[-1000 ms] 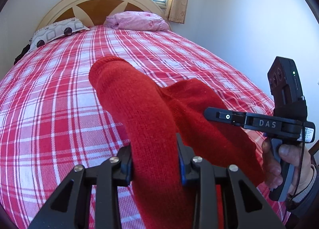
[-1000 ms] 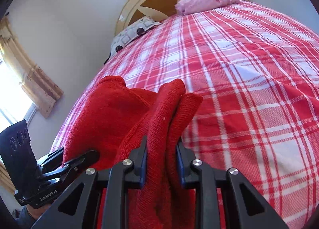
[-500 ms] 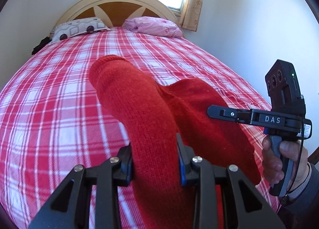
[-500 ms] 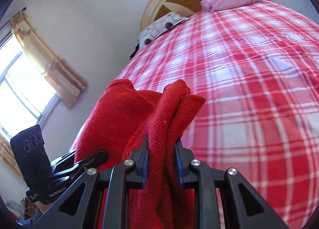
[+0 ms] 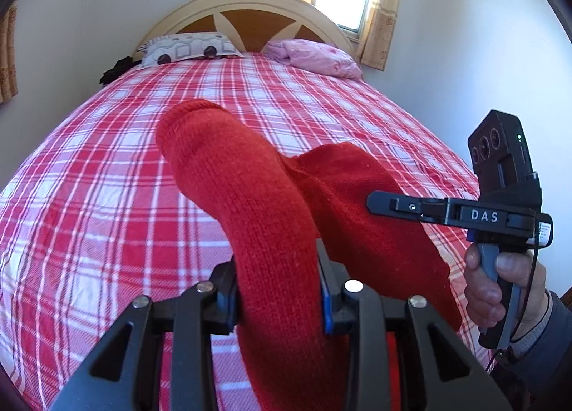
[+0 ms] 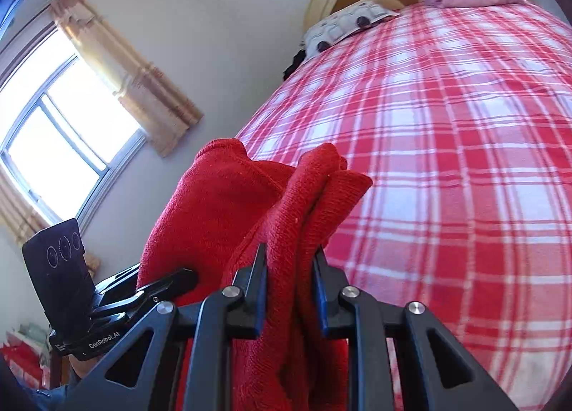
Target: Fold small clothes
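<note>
A red knitted garment (image 5: 250, 189) hangs between both grippers above the red-and-white checked bed (image 5: 89, 196). My left gripper (image 5: 279, 289) is shut on one thick rolled part of it, which arches forward past the jaws. My right gripper (image 6: 289, 286) is shut on a bunched, folded edge of the same red garment (image 6: 221, 203). In the left wrist view the right gripper (image 5: 379, 202) is at the right, held by a hand (image 5: 497, 282), its tip against the cloth. In the right wrist view the left gripper (image 6: 178, 277) shows at lower left, pinching the cloth.
Two pillows lie at the headboard (image 5: 250, 14): a patterned white one (image 5: 189, 50) and a pink one (image 5: 314, 57). A dark item (image 5: 114, 69) lies at the bed's far left corner. Curtained windows (image 6: 60, 118) are on the walls. The checked bedspread (image 6: 464, 161) stretches ahead.
Both grippers have travelled together with the red garment still clamped, and more of the side wall and window comes into view. The right jaws pinched slightly tighter.
</note>
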Demonstrator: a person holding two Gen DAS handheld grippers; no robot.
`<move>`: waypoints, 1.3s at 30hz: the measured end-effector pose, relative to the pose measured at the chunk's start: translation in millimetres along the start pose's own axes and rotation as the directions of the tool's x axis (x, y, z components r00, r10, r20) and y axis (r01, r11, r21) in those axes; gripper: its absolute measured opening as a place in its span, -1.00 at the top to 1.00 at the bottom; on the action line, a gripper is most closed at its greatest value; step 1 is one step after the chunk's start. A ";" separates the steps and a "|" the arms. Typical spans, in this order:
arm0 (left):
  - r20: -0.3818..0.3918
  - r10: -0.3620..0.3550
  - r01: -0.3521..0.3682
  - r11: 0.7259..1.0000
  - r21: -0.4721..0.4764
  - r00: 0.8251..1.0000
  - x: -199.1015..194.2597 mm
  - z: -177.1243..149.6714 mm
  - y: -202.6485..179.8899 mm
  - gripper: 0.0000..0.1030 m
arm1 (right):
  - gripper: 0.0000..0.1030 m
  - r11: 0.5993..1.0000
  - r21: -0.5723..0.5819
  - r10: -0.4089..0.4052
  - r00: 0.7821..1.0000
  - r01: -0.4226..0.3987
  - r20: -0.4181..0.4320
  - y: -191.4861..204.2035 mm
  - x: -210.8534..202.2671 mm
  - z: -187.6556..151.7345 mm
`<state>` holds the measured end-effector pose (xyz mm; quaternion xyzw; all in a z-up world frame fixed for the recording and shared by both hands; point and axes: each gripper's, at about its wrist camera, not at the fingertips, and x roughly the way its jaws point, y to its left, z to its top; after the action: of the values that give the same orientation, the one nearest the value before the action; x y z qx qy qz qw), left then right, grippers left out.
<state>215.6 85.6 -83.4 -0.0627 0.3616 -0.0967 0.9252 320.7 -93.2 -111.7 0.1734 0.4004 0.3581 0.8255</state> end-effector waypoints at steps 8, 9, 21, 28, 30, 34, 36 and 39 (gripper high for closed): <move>0.012 0.049 -0.048 0.996 -0.069 0.999 -24.6 -17.4 42.0 0.33 | 0.57 0.998 -0.041 0.050 0.997 -0.053 -0.060 44.1 37.7 -10.0; 0.014 0.056 -0.055 0.996 -0.077 0.998 -27.0 -18.6 46.7 0.33 | 0.57 0.997 -0.045 0.055 0.996 -0.058 -0.065 48.0 41.9 -10.5; 0.007 0.129 -0.126 0.979 -0.158 0.992 -48.3 -42.9 99.0 0.33 | 0.57 0.989 -0.081 0.113 0.983 -0.126 -0.141 94.2 101.6 -17.2; -0.004 0.138 -0.136 0.974 -0.180 0.990 -47.2 -50.9 113.7 0.33 | 0.58 0.987 -0.077 0.126 0.978 -0.140 -0.167 101.1 120.8 -21.7; -0.007 0.136 -0.135 0.973 -0.187 0.991 -46.7 -52.8 117.4 0.33 | 0.58 0.988 -0.072 0.126 0.977 -0.140 -0.169 99.9 124.6 -21.4; -0.017 0.133 -0.134 0.971 -0.199 0.991 -43.0 -55.0 124.5 0.33 | 0.58 0.988 -0.063 0.126 0.977 -0.139 -0.174 97.5 130.0 -22.7; -0.023 0.132 -0.134 0.970 -0.201 0.991 -41.3 -56.0 124.9 0.33 | 0.58 0.989 -0.059 0.126 0.976 -0.139 -0.177 95.7 131.8 -24.1; -0.033 0.131 -0.135 0.970 -0.201 0.991 -38.0 -57.3 126.5 0.33 | 0.59 0.989 -0.053 0.124 0.976 -0.136 -0.180 94.1 135.1 -24.6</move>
<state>166.1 214.6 -123.8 -0.1314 0.3819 0.0022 0.9148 315.9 69.8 -145.5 0.1398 0.4477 0.4383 0.7668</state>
